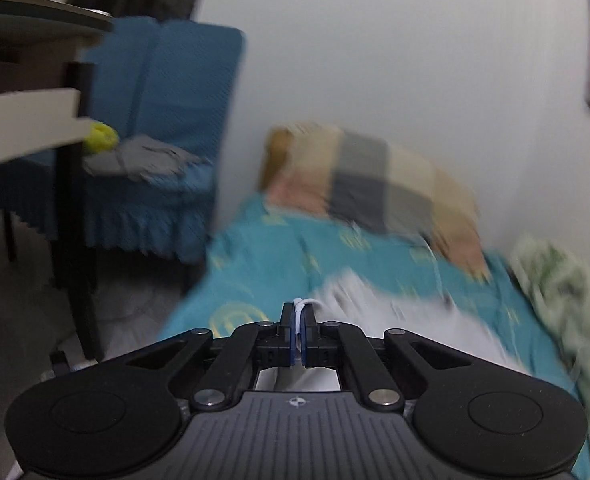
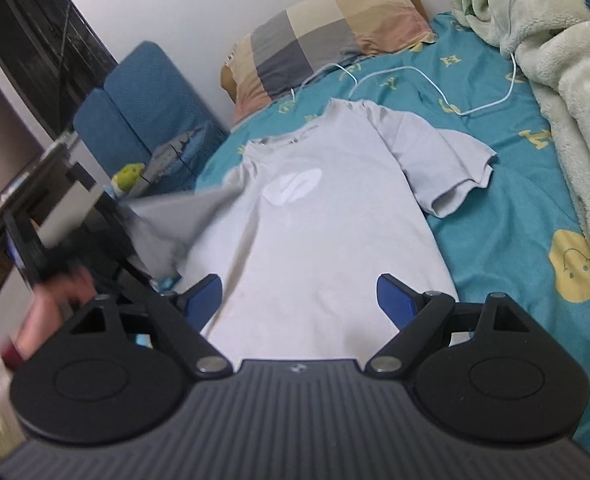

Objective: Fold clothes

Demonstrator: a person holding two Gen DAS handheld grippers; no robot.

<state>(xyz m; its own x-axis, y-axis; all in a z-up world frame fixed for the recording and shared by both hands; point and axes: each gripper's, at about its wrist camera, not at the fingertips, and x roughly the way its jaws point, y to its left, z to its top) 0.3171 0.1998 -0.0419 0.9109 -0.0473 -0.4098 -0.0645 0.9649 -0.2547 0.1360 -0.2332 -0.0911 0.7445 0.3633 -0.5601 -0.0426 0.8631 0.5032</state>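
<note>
The pale grey T-shirt [image 2: 327,216] is lying face-up on the teal bed sheet [image 2: 507,216], one sleeve lifting off to the side. Your left hand-held gripper [image 1: 299,312] is pinching its fabric; your right hand-held gripper [image 2: 299,300] is hovering released over the hem.

Both wrist views low over bed [image 2: 495,240], sharing pillow [image 1: 375,184]
</note>
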